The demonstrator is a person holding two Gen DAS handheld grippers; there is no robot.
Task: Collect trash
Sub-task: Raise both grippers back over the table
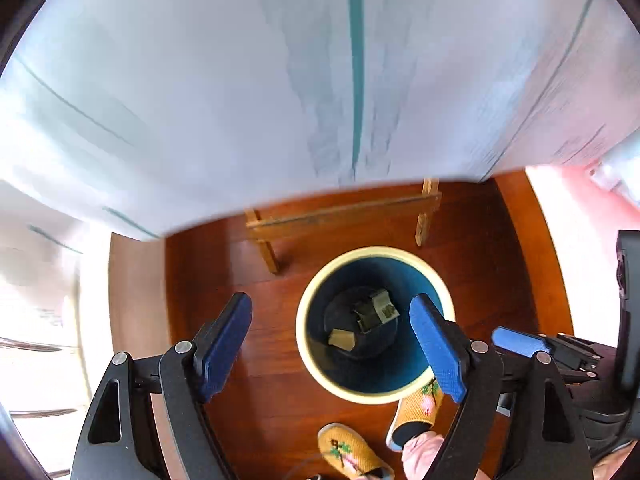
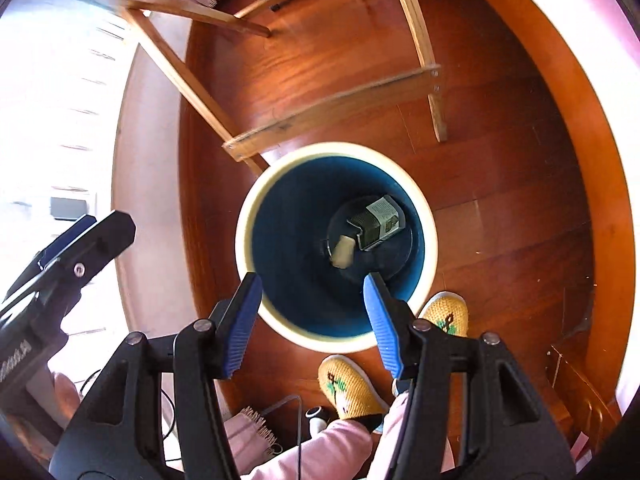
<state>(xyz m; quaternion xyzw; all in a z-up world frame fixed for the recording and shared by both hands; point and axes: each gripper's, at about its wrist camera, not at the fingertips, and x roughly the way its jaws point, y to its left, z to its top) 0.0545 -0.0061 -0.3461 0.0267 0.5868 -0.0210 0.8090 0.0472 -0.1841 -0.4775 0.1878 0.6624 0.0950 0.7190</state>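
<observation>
Two scraps lie in the blue bin; both the left gripper and right gripper are spread, empty, so a clean lift-away above the rim is advised.

Blurred and cut-off parts

The table top is smeared by blur; print on the carton in the bin cannot be read.

Box and scrap lie in bin — before slippers.

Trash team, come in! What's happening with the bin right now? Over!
Left gripper open, empty. Right gripper open, empty, above bin. Dark carton and pale scrap inside bin. Nothing blocking.
</observation>
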